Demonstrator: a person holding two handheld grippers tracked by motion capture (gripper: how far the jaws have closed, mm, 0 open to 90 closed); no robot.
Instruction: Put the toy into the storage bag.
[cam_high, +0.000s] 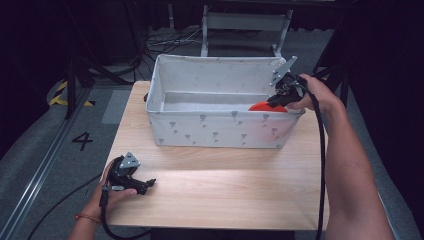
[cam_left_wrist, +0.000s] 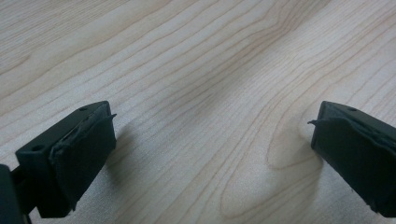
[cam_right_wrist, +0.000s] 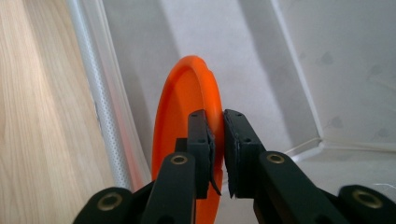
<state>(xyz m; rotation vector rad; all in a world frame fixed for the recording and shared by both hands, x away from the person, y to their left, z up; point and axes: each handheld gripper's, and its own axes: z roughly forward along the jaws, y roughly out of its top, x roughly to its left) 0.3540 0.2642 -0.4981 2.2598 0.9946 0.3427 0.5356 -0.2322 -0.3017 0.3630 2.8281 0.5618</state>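
Observation:
An orange plate (cam_right_wrist: 182, 112) hangs on edge inside the white fabric box (cam_high: 220, 127), near its right wall. My right gripper (cam_right_wrist: 218, 154) is shut on the plate's rim, its jaws pinching the thin edge. In the high view the right gripper (cam_high: 280, 97) reaches over the box's right end, and the orange plate (cam_high: 265, 107) shows just above the front wall. My left gripper (cam_high: 145, 186) rests on the wooden table (cam_high: 225, 190) at the front left, held by a hand. In its own view the left gripper (cam_left_wrist: 212, 140) is open, with bare wood between its jaws.
The box stands at the back of the table, its floor (cam_right_wrist: 219, 42) bare and grey-white. Black cables trail from both grippers. A grey floor with a painted number 4 (cam_high: 82, 141) and a rail lies to the left.

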